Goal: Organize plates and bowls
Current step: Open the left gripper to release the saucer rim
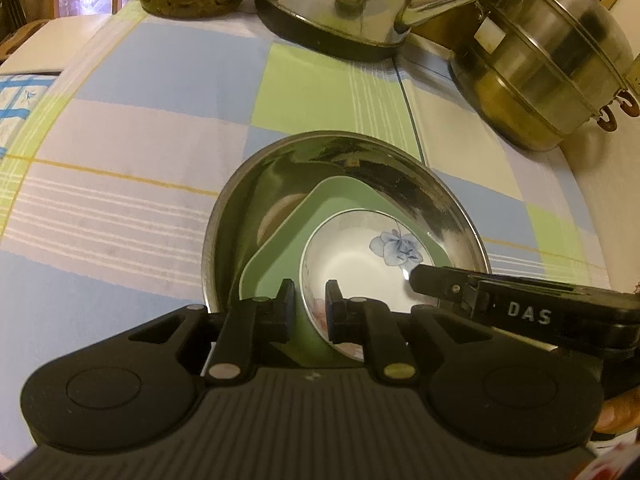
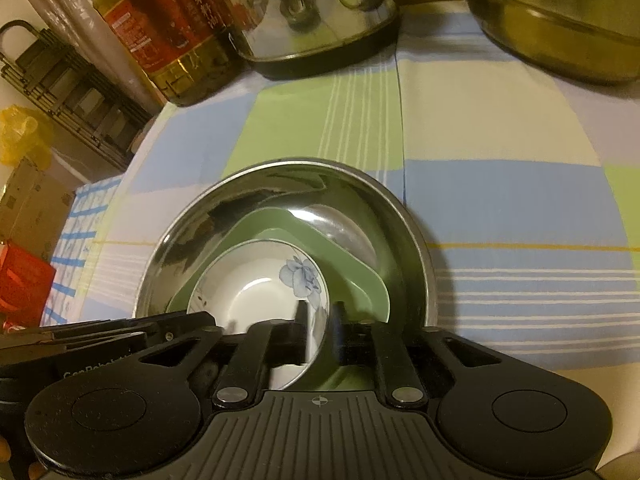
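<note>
**Mia:** Where is the little white bowl with the blue flower (image 1: 360,264)?

**Ben:** It sits inside the green plate (image 1: 276,248), and that sits inside the big steel bowl (image 1: 424,192) on the checked tablecloth (image 1: 140,140).

**Mia:** What do the grippers do?

**Ben:** The left gripper (image 1: 310,300) has its jaws close together, one on each side of the white bowl's rim. I cannot tell if they pinch it. The right gripper (image 2: 320,316) has its jaws a bit apart around the other rim. They look loose.

**Mia:** Which step is this?

**Ben:** I think the stacking is done, and it is time to let go. Next, both grippers should lift away gently, so nothing tips.
</note>
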{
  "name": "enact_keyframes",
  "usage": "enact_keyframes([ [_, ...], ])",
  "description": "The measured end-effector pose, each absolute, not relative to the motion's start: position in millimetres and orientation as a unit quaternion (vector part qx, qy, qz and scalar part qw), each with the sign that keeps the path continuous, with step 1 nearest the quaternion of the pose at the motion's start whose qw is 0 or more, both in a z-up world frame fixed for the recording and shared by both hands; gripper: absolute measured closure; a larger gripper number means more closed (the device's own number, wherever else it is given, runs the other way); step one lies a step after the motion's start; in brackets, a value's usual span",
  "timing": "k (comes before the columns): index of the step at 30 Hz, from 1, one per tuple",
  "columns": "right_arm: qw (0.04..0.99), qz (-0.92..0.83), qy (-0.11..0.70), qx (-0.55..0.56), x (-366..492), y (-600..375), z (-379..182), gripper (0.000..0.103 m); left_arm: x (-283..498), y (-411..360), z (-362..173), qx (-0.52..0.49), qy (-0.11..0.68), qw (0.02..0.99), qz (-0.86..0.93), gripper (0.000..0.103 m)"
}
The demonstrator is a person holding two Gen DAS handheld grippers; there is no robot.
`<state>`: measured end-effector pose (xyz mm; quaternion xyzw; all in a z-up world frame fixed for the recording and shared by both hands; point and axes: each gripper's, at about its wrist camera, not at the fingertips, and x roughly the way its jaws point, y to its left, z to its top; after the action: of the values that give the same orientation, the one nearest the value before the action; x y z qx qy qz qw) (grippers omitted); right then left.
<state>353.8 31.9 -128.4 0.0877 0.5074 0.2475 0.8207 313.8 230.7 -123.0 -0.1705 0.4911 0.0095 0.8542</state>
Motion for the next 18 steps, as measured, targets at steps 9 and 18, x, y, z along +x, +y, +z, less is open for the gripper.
enact_keyframes([
  [9,0.836,0.259,0.472,0.109,337.6,16.2,-98.5,0.048,289.7,228.0,-87.9,-0.138,0.456,0.879,0.017,0.089],
  [18,0.844,0.265,0.444,0.144,299.4,-26.2,-61.9,0.033,238.3,210.4,-51.0,-0.120,0.432,0.893,0.031,0.085],
])
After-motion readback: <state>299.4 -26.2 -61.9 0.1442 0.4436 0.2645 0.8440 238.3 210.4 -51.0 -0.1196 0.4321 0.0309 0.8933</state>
